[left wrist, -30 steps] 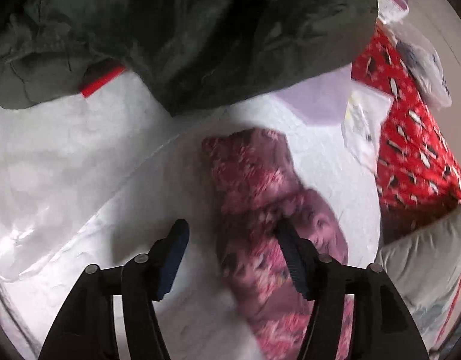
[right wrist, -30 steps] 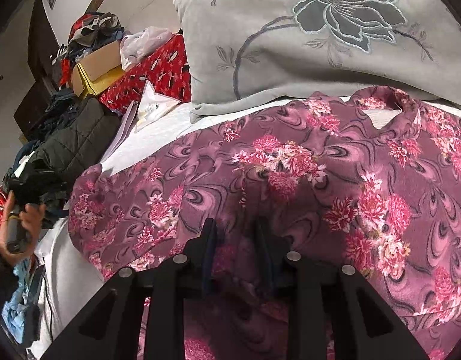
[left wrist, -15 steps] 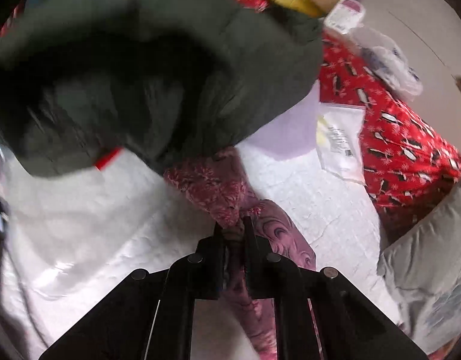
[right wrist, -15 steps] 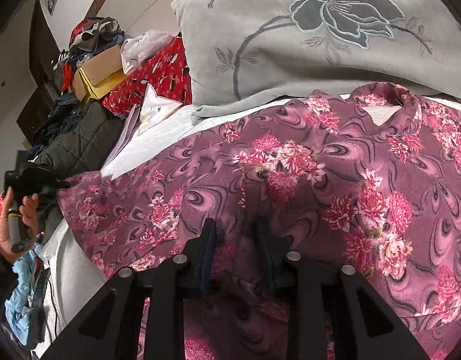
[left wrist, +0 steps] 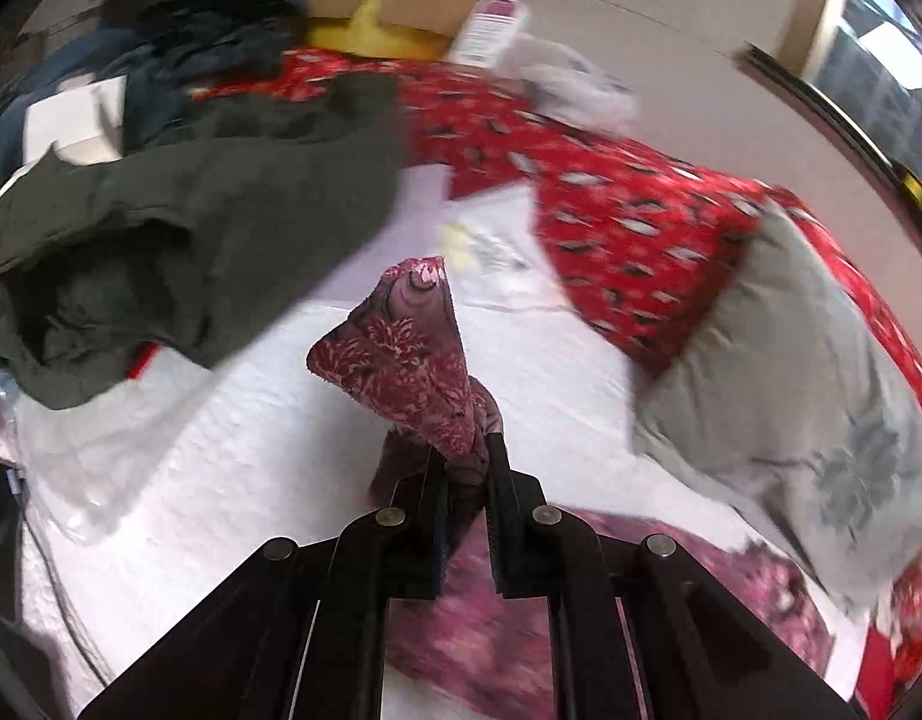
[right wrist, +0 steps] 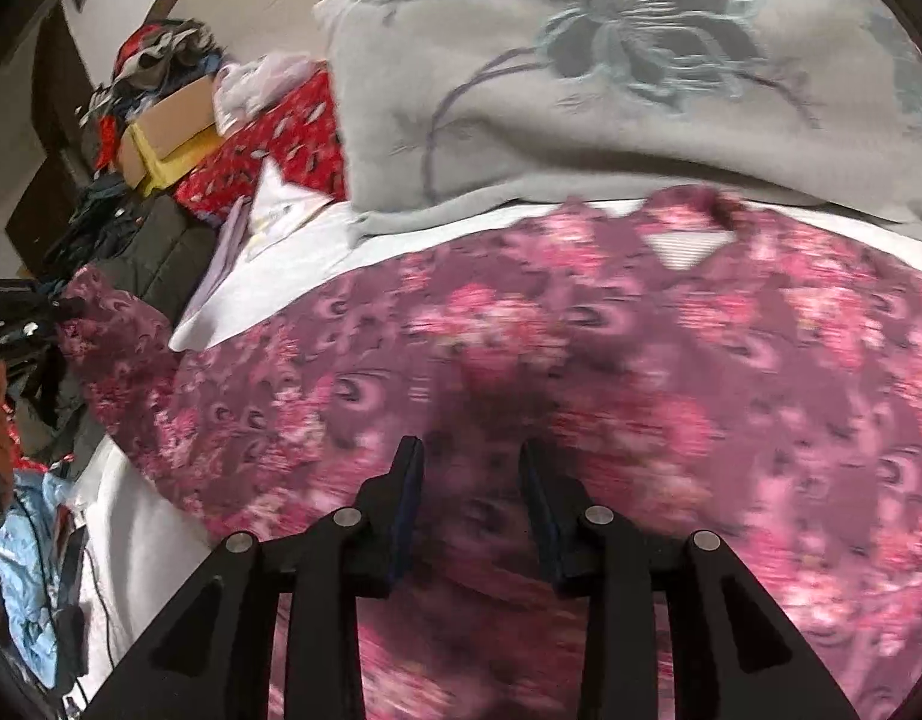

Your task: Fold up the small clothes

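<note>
A pink and maroon floral garment (right wrist: 580, 360) lies spread on the white bed (left wrist: 221, 450). My left gripper (left wrist: 465, 456) is shut on its sleeve (left wrist: 413, 360), which it holds raised above the bed; the sleeve end stands up past the fingertips. In the right wrist view the sleeve (right wrist: 107, 324) stretches out to the far left, held by the other gripper (right wrist: 23, 312). My right gripper (right wrist: 469, 456) is low over the garment's body with its jaws apart, nothing between them.
A grey flowered pillow (right wrist: 610, 90) lies just behind the garment, also in the left view (left wrist: 790, 372). A dark green jacket (left wrist: 179, 240), a red patterned cover (left wrist: 610, 228), a cardboard box (left wrist: 389, 6) and piled clothes crowd the far side. Blue fabric (right wrist: 23, 570) lies at the left edge.
My left gripper closed on the sleeve and lifted it off the bed. My right gripper, which was pinching a fold of the garment, has opened.
</note>
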`<action>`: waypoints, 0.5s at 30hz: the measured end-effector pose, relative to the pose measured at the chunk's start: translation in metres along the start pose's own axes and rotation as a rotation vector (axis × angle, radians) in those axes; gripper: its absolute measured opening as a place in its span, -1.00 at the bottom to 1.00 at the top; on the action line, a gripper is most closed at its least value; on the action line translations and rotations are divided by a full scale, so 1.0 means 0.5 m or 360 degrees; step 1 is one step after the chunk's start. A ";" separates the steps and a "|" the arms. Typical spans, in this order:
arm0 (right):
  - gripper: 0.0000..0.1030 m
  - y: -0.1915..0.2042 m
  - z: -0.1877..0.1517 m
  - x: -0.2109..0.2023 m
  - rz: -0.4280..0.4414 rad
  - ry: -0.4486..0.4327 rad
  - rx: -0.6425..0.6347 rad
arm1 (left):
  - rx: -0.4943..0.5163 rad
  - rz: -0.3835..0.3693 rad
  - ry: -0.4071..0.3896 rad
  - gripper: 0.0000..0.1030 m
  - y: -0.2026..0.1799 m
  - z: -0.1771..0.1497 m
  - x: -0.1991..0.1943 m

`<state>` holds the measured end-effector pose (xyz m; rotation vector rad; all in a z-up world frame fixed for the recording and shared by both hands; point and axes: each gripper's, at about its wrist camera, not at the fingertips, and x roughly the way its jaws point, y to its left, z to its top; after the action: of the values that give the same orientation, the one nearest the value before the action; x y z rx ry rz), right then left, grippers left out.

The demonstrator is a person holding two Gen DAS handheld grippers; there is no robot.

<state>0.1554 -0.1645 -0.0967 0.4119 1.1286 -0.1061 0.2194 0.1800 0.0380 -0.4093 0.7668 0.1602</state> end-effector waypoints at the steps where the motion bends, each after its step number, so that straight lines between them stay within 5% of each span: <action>1: -0.32 -0.012 -0.001 -0.006 -0.0016 0.0001 0.0003 | 0.0038 -0.0020 0.0003 -0.82 -0.028 -0.014 -0.009; 15: -0.14 -0.229 -0.058 -0.108 -0.0322 -0.0059 0.0101 | 0.0239 -0.0246 0.0156 -0.82 -0.247 -0.129 -0.060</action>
<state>0.0740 -0.2657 -0.0894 0.3498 1.1302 -0.3263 0.1923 0.0409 0.0546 -0.3340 0.8343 -0.0625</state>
